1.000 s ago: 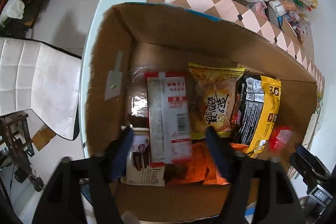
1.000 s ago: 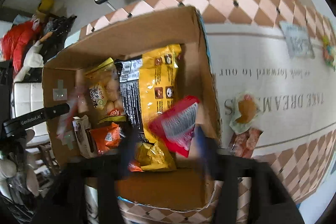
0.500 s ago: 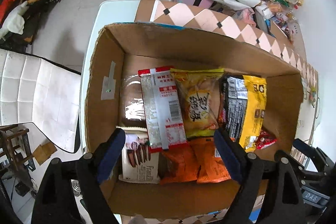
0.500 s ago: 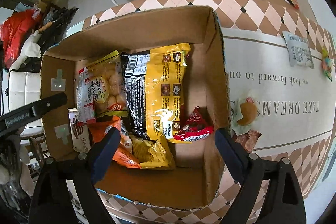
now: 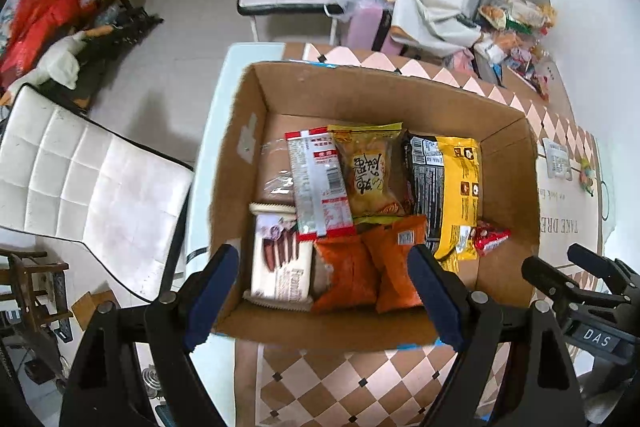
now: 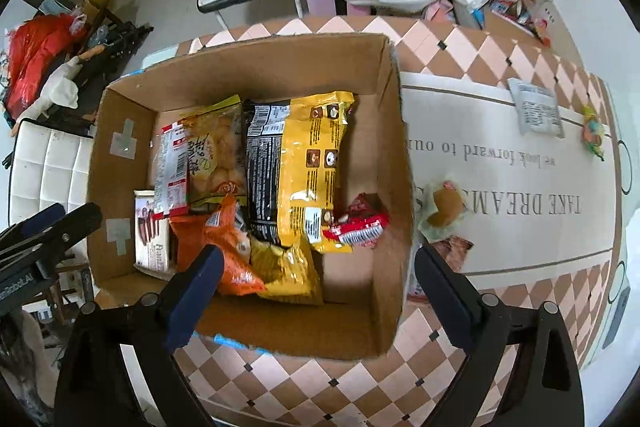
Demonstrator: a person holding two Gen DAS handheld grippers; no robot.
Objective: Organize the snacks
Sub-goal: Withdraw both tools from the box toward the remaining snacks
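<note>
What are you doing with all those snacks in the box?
A person is sorting snacks into a cardboard box on the table. Both grippers hang open and empty above it: the left gripper and the right gripper, whose jaws have just been opening. A small red packet lies inside beside the big yellow bag. More snacks wait on the tablecloth.

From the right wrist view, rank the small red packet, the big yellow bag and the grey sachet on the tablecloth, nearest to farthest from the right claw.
1. Small red packet, in the cardboard box, just ahead of the open right claw.
2. Big yellow bag, farther back inside the box.
3. Grey sachet, outside the box, far right on the tablecloth.
</note>
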